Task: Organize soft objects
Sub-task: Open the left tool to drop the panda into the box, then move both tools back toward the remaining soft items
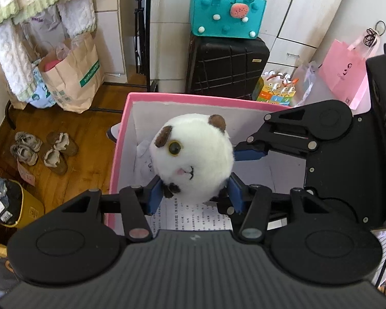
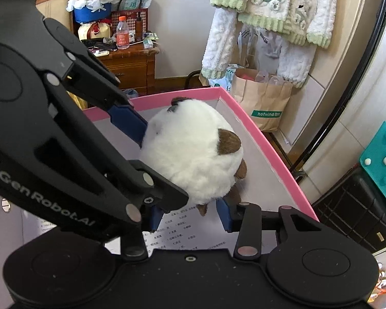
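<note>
A round white plush toy [image 1: 193,154] with brown ears hangs over the open pink box [image 1: 193,97], whose floor holds a printed sheet [image 1: 193,216]. My left gripper [image 1: 195,195] is shut on the toy's lower sides, blue pads pressing the fur. From the right, one blue finger [image 1: 252,153] of the right gripper touches the toy's side; its other finger is hidden behind the toy. In the right wrist view the plush toy [image 2: 193,159] sits above the pink box [image 2: 244,118], and my right gripper [image 2: 190,216] is shut on its underside. The left gripper's fingers [image 2: 127,122] clamp it from the left.
Behind the box stand a black suitcase [image 1: 226,69] with a teal felt bag [image 1: 224,13] on top and a pink bag [image 1: 344,72]. A brown paper bag [image 1: 74,77], shoes [image 1: 43,152] and a yellow bin [image 1: 15,206] sit on the wooden floor at left. A wooden cabinet [image 2: 131,64] stands beyond.
</note>
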### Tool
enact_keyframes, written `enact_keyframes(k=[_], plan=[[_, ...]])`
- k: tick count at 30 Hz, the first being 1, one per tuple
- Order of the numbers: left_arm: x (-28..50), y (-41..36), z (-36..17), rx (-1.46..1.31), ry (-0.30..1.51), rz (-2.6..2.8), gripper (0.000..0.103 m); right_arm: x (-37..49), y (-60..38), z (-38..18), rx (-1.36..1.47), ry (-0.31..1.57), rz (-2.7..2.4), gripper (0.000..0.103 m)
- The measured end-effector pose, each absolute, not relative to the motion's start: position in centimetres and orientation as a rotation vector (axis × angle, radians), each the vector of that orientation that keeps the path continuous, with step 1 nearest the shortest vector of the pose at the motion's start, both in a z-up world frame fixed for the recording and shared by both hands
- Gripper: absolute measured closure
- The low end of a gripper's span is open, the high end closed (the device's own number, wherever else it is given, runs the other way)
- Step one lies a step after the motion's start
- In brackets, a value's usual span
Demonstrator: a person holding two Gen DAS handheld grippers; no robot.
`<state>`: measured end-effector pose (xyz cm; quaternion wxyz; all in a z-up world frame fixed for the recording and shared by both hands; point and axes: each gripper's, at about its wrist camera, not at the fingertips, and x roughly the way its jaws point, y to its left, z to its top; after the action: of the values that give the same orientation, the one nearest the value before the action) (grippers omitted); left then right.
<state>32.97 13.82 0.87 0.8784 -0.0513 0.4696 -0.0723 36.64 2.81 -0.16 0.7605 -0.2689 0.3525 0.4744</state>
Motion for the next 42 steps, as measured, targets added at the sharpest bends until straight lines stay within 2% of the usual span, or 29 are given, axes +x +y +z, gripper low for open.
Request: enact_keyframes(k=[3, 6, 8, 9, 10, 15, 20, 26, 28, 32, 34, 42], plan=[[33.0, 14.3, 1.1, -0.12, 0.986, -0.138, 0.052, 37.1, 3.1, -0.4, -0.598, 0.769, 1.021, 0.057], [32.8, 14.6, 1.1, -0.11, 0.987, -0.138, 0.053, 37.9, 3.3, -0.5, -0.575, 0.796, 1.002, 0.066], [32.7, 14.5, 0.9, -0.095, 0.985, -0.136, 0.063, 38.2, 3.3, -0.6, -0.569, 0.804, 1.001, 0.07], [32.9, 14.4, 0.7, -0.087, 0.995, -0.137, 0.075, 38.2, 3.4, -0.6, -0.569, 0.81, 1.004, 0.072], [32.9, 14.3, 0.5, -0.089, 1.008, -0.138, 0.079, 38.2, 3.5, -0.7, -0.565, 0.813, 1.009, 0.072], [32.8, 13.9, 0.5, -0.094, 0.991, -0.155, 0.081, 37.9, 2.9, -0.5, -0.564, 0.802, 0.987, 0.072], [31.6, 13.6, 1.8, -0.026, 0.969, -0.15, 0.077, 36.4, 1.5, 0.7, -0.535, 0.81, 0.92, 0.069], [29.3, 13.8, 3.1, 0.006, 0.991, -0.123, 0.068, 33.7, -0.6, 2.7, -0.45, 0.836, 0.878, 0.067], [28.2, 13.9, 3.5, 0.009, 0.988, -0.127, 0.062, 32.6, -1.1, 3.3, -0.424, 0.837, 0.87, 0.066], [25.9, 14.0, 4.6, 0.0, 0.982, -0.144, 0.061, 30.1, -2.1, 4.3, -0.388, 0.848, 0.855, 0.065], [24.9, 13.9, 4.9, 0.026, 0.988, -0.138, 0.057, 28.8, -2.5, 4.6, -0.384, 0.857, 0.845, 0.064], [20.8, 13.3, 7.0, 0.076, 0.982, -0.14, 0.052, 24.6, -3.9, 6.9, -0.396, 0.818, 0.828, 0.064]])
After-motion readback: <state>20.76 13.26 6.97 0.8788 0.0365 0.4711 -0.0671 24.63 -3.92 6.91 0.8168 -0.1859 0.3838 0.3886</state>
